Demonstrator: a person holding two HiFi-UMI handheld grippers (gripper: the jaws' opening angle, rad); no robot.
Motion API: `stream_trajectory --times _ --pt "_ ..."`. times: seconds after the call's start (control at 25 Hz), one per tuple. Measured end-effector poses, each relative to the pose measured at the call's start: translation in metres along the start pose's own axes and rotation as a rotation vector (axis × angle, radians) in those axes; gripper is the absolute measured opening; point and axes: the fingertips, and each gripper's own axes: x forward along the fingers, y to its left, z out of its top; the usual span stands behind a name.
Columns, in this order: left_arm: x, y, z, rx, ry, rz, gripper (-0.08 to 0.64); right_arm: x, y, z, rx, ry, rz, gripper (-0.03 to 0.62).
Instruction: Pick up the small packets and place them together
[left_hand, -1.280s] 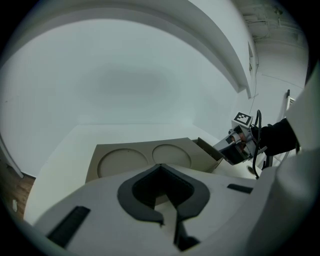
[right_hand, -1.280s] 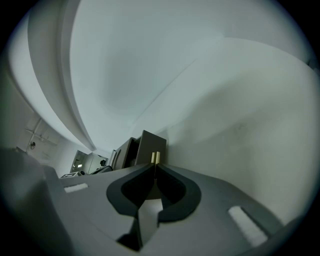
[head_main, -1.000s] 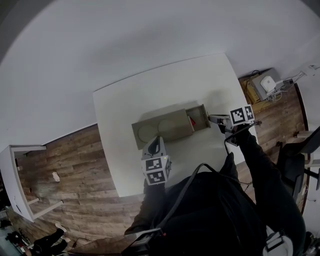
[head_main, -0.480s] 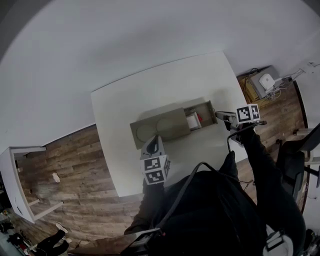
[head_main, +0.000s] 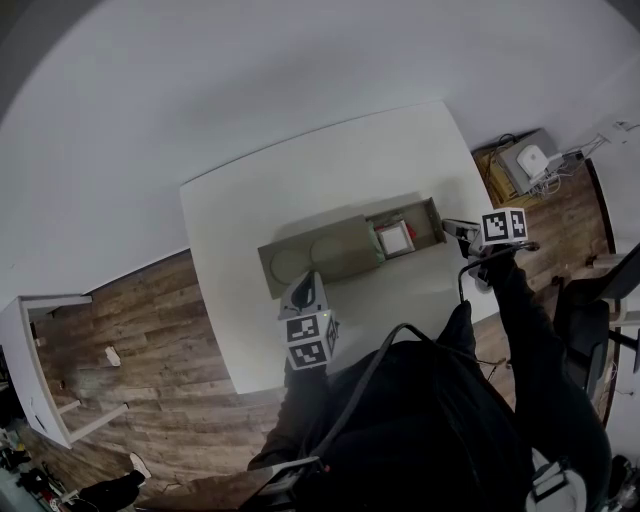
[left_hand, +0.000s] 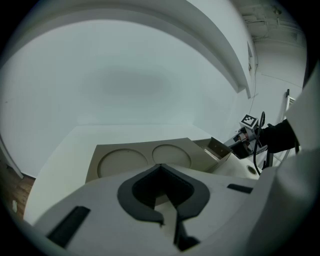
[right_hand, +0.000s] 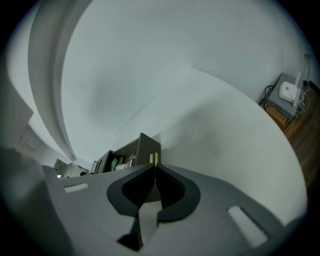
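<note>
Smooth white table (head_main: 260, 200), olive drawer (right_hand: 142, 150), packets (head_main: 394, 238)

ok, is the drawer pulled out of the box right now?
Yes, the head view shows the drawer sticking out of the box at its right end, with packets visible inside.

Drawer coming open
Right gripper (head_main: 448, 227) is dragging the drawer (head_main: 437, 214) toward itself; packets (head_main: 394, 238) are showing up just past its jaws.
</note>
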Motion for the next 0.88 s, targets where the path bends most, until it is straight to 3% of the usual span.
stream_trajectory --times 0.88 --pt "-0.001 -0.006 0.001 0.012 0.0 -0.001 -0.002 -0.016 -0.019 0.012 0.008 -0.052 -0.056 0.012"
